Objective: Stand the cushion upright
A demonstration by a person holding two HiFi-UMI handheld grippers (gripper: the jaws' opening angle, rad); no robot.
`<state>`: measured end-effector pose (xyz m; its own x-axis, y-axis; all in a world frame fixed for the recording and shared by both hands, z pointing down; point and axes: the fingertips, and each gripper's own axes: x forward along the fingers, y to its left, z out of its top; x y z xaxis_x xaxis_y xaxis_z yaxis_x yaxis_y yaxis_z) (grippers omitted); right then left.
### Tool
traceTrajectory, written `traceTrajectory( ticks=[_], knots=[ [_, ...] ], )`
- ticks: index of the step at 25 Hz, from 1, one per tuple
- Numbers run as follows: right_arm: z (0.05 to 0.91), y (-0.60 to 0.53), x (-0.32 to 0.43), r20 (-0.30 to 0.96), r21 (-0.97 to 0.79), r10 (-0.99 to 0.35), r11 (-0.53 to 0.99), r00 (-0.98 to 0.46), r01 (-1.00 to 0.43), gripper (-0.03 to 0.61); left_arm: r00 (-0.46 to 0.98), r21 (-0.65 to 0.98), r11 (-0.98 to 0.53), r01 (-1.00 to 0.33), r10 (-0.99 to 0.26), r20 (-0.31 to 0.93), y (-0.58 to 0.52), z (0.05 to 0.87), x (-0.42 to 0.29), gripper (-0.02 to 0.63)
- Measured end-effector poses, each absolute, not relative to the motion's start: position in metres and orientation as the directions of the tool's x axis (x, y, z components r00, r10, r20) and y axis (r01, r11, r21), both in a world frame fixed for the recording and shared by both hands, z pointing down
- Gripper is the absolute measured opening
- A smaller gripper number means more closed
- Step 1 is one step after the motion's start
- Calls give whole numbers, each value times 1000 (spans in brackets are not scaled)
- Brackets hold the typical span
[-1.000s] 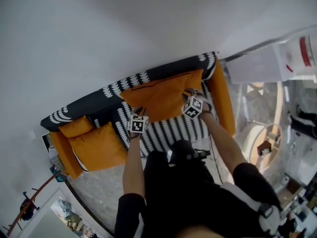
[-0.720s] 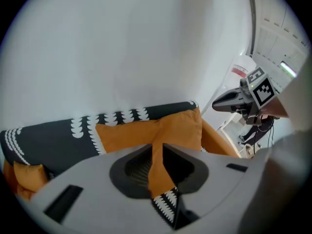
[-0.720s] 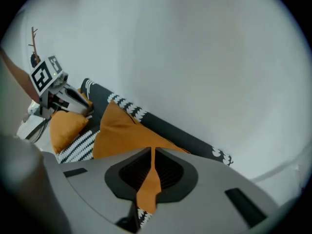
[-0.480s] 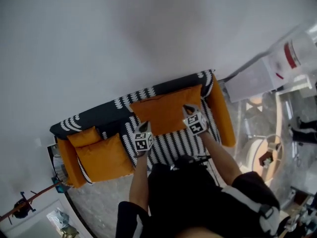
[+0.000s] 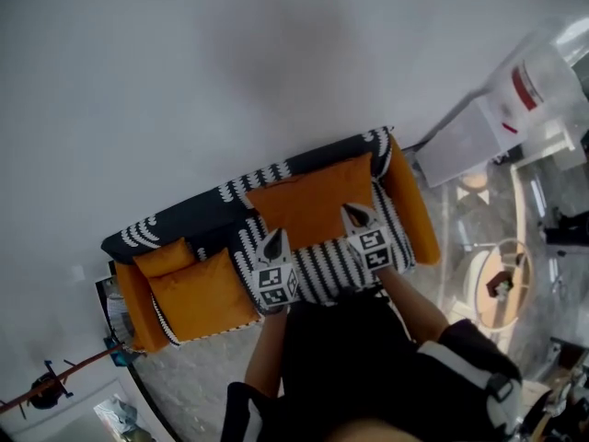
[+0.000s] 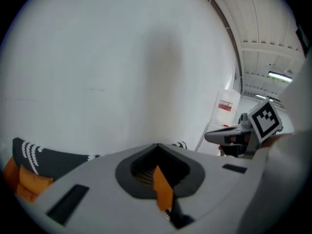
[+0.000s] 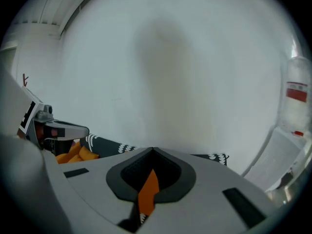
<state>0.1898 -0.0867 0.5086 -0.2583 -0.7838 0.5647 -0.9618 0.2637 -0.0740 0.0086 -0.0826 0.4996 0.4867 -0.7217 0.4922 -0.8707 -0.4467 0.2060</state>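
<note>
A large orange cushion [image 5: 311,201] leans against the black, white-patterned backrest of the sofa [image 5: 230,191] in the head view. My left gripper [image 5: 271,240] is shut on the cushion's lower left edge. My right gripper [image 5: 355,215] is shut on its lower right edge. In the left gripper view a sliver of the orange cushion [image 6: 163,188] is pinched between the closed jaws of the left gripper [image 6: 157,146]. In the right gripper view the same orange fabric [image 7: 147,193] sits between the closed jaws of the right gripper [image 7: 152,150]. Both grippers face the white wall.
Two smaller orange cushions [image 5: 197,289] lie at the sofa's left end. The seat [image 5: 327,265] is black-and-white striped, with orange armrests [image 5: 412,212]. A white cabinet [image 5: 465,136] and a round side table [image 5: 497,284] stand to the right, on a pale marble floor.
Both grippers have closed on the cushion's lower edge and risen toward the camera, lifting that edge. The cushion now sits steeper against the backrest.
</note>
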Motion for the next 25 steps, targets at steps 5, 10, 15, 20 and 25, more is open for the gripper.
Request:
traceTrajectory(
  ticks=[5,10,15,20,25],
  knots=[
    [467,-51,182,477,-115,-830,266,-288,-957,-3,477,171,-446,-878,-790,386,-56,450,8,-2],
    [445,-27,180,440,-116,-847,275,-298,-954,-3,442,153,-415,-897,-840,315,-41,415,10,-2],
    [440,-21,187,423,-129,-853,278,-306,-952,-5,430,139,-406,-903,-856,288,-44,410,20,-2],
    [437,-19,180,421,-118,-849,297,-319,-947,-5,434,136,-412,-901,-856,281,-41,405,19,-2],
    [437,-16,178,432,-119,-833,326,-345,-938,-5,441,131,-421,-897,-852,283,-40,406,24,-2]
  ],
)
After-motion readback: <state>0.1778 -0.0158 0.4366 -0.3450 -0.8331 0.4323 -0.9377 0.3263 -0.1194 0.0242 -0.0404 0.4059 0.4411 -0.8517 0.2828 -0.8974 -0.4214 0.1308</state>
